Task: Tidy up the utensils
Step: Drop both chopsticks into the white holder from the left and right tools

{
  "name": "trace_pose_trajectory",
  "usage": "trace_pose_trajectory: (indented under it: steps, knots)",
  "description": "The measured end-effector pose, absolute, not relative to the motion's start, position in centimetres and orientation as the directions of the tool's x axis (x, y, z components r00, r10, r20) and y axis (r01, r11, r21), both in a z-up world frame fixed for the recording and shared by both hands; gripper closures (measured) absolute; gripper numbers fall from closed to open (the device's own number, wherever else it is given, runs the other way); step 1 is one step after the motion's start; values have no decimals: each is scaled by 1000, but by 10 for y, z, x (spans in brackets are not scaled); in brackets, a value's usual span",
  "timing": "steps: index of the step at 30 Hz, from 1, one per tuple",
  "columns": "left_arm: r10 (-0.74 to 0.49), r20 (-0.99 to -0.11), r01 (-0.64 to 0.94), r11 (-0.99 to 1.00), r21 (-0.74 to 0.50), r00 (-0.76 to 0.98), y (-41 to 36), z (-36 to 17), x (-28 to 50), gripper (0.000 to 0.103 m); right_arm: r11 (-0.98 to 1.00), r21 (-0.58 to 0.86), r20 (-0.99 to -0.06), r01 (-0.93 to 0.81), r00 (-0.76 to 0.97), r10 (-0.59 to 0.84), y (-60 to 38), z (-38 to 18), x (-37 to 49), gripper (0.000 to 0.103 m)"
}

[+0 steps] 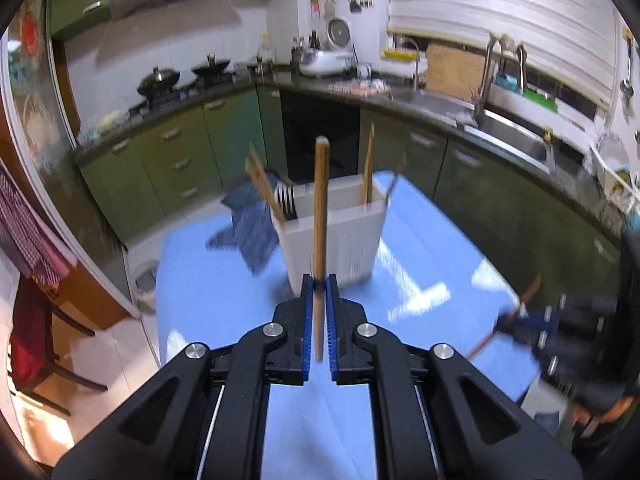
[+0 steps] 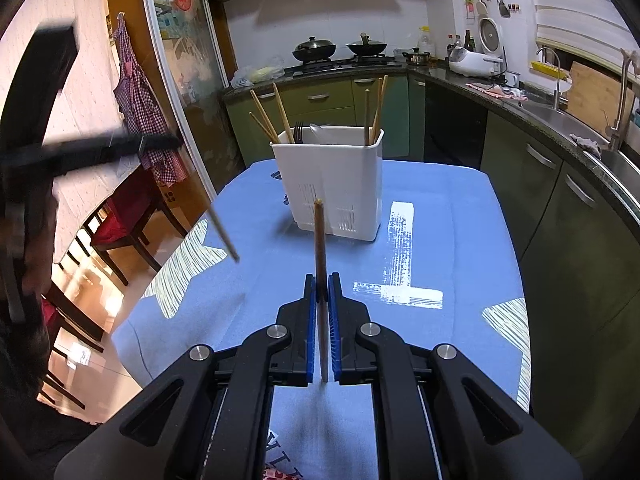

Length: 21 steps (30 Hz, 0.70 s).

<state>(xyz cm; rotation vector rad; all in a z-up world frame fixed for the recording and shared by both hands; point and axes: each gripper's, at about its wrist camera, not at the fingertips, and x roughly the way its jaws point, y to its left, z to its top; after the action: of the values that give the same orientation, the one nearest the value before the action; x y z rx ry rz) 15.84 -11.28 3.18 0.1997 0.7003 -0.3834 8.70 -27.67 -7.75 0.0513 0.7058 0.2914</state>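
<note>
- Left gripper — we find it clamped on a wooden chopstick, which stands upright at centre frame in front of the white utensil holder.
- Right gripper — we note it closed on a second chopstick, lower centre of its view.
- Holder — centre of frame on the blue cloth; chopsticks in its left and right compartments, forks left of middle.
- In the right view, the left-held stick shows blurred at left.

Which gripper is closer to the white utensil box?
Left. The left gripper holds its chopstick right before the white utensil box; the right gripper sits farther back.
</note>
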Motion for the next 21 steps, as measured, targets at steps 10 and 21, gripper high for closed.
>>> trace_pose_trajectory:
  steps: [10, 21]
  knots:
    - [-281, -525, 353, 935, 40, 803, -139, 108, 215, 97, 954, 161, -628, -251, 720, 295, -282, -79, 89, 96]
    - [-240, -539, 308, 951, 38, 807, -162, 76, 277, 97, 949, 172, -623, -263, 718, 312, -279, -80, 88, 96]
